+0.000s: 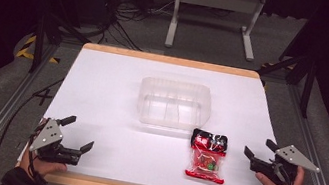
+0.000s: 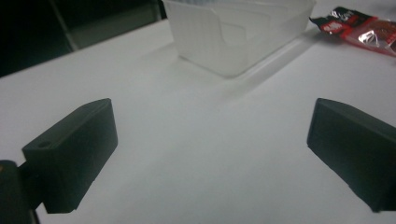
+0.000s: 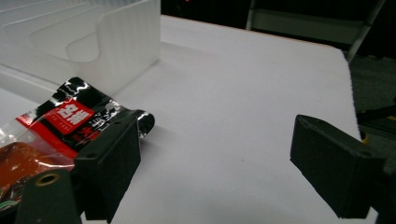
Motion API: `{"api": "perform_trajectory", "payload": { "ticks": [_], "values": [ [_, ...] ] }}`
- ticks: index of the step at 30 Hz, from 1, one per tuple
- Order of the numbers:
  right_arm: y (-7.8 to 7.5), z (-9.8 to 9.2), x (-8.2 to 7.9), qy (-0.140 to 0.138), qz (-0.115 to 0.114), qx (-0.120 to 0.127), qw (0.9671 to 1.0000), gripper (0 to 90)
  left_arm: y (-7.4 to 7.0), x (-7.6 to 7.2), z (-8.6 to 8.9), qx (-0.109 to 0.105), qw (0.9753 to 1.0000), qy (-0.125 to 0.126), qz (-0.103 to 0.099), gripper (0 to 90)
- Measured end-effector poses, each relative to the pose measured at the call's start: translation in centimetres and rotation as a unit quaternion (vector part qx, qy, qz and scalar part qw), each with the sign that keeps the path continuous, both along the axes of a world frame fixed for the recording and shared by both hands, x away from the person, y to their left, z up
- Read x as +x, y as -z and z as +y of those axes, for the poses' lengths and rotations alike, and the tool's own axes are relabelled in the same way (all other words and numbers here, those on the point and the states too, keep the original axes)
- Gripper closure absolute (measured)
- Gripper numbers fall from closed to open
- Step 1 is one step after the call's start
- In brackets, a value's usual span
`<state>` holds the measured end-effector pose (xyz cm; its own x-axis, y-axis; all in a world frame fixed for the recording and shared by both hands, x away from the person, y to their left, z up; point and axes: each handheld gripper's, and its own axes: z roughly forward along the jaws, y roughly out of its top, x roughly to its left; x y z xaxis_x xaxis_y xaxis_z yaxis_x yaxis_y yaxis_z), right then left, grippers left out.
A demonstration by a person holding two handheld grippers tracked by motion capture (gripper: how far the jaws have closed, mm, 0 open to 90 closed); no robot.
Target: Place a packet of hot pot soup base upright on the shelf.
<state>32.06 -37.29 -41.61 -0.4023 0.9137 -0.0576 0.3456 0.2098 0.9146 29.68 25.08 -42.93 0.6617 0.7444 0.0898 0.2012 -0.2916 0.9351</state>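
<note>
High view: a white counter [image 1: 113, 114] with a wooden edge carries a clear plastic tub [image 1: 175, 102] and a red-and-black snack packet [image 1: 207, 155].
Tub: upright and empty near the counter's middle, mouth up, which I judge leaves it ready to receive something.
Packet: flat on the counter between the tub and the near edge, toward the right; its far end lies just beside the tub's near right corner, the two apart as far as I can tell.
Left claw [image 1: 76, 133]: held by a hand at the near left corner, jaws spread apart and empty, aimed inward across the counter, well apart from both things.
Right claw [image 1: 258, 148]: held by a hand near the right edge toward the near side, jaws spread apart and empty, aimed at the packet; being the nearer one, it is likely the one meant to pick it up.
Left gripper view: bare counter between the jaws, the tub's ribbed corner [image 2: 233, 32] ahead and the packet [image 2: 359, 25] at upper right; the ribbing is lost from above.
Right gripper view: the packet's black end with a white-on-red label [image 3: 77, 116] lies just beyond one jaw, not between the pair, with the tub wall [image 3: 126, 37] behind; that closeness is unclear from above.
</note>
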Motion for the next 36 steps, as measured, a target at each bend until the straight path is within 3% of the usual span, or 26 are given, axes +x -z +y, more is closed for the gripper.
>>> {"api": "perform_trajectory", "payload": {
  "ticks": [2, 4, 8, 11, 13, 14, 16, 18, 19, 20, 21, 22, 23, 24, 25, 26, 30, 33, 36],
  "values": [
    [0.1, 0.2, 0.1, -0.016, 0.010, -0.006, 0.9998, 16.9, 0.5, 0.5, 0.0, -0.007, 0.9998, -0.007, 0.020, 2.4],
    [0.1, 0.6, 0.1, -0.043, 0.025, -0.004, 0.9987, 16.9, 1.0, 0.9, -0.3, 0.013, 0.9992, -0.015, 0.035, 2.9],
    [0.4, 1.4, 0.2, -0.083, 0.059, -0.005, 0.9947, 15.8, 1.6, 1.3, -0.7, 0.026, 0.9980, -0.022, 0.053, 4.0],
    [0.8, 2.0, 0.6, -0.099, 0.085, -0.011, 0.9914, 14.1, 1.6, 1.2, -0.8, 0.049, 0.9971, -0.025, 0.052, 4.3],
    [0.9, 2.0, 0.7, -0.105, 0.088, -0.010, 0.9906, 13.6, 1.6, 1.2, -0.7, 0.047, 0.9972, -0.026, 0.052, 4.7],
    [0.9, 2.1, 0.8, -0.111, 0.097, -0.006, 0.9891, 12.5, 1.7, 1.2, -0.5, 0.039, 0.9971, -0.025, 0.060, 4.7],
    [1.0, 2.5, 1.2, -0.136, 0.129, 0.007, 0.9823, 10.4, 1.8, 1.2, -0.5, 0.042, 0.9963, -0.030, 0.068, 5.0],
    [1.0, 2.6, 1.3, -0.140, 0.134, 0.008, 0.9809, 10.3, 1.8, 1.2, -0.5, 0.043, 0.9965, -0.028, 0.067, 5.1],
    [1.1, 3.0, 1.7, -0.157, 0.153, 0.007, 0.9757, 9.4, 1.8, 1.2, -0.7, 0.044, 0.9964, -0.023, 0.068, 5.1],
    [1.1, 3.0, 1.7, -0.157, 0.153, 0.007, 0.9757, 9.4, 1.8, 1.2, -0.7, 0.044, 0.9964, -0.023, 0.068, 5.1],
    [1.2, 3.5, 2.1, -0.172, 0.170, 0.005, 0.9703, 8.9, 1.8, 1.2, -0.9, 0.050, 0.9962, -0.022, 0.067, 5.1],
    [1.2, 3.5, 2.1, -0.172, 0.170, 0.005, 0.9703, 8.9, 1.8, 1.2, -1.1, 0.057, 0.9961, -0.019, 0.064, 5.1],
    [1.4, 4.1, 2.7, -0.182, 0.185, -0.002, 0.9656, 7.8, 1.8, 1.1, -1.5, 0.066, 0.9958, -0.014, 0.062, 5.0],
    [1.4, 4.4, 2.9, -0.187, 0.192, -0.002, 0.9634, 7.8, 1.8, 1.1, -1.7, 0.068, 0.9957, -0.012, 0.062, 5.0],
    [1.4, 4.4, 2.9, -0.187, 0.192, -0.002, 0.9634, 7.8, 1.8, 1.1, -1.7, 0.068, 0.9957, -0.012, 0.062, 5.0],
    [1.5, 4.6, 3.2, -0.194, 0.200, -0.005, 0.9604, 7.2, 1.8, 1.2, -1.9, 0.071, 0.9954, -0.008, 0.063, 5.0],
    [1.8, 5.7, 4.3, -0.205, 0.221, -0.010, 0.9534, 6.4, 1.7, 1.1, -2.4, 0.077, 0.9951, 0.001, 0.062, 5.3],
    [2.1, 6.1, 5.0, -0.207, 0.232, -0.006, 0.9505, 4.3, 1.7, 1.0, -2.7, 0.075, 0.9954, 0.005, 0.059, 5.3],
    [2.2, 6.1, 5.6, -0.200, 0.235, 0.003, 0.9512, 4.7, 1.6, 1.0, -2.8, 0.074, 0.9954, 0.008, 0.059, 5.3]
  ]
}}
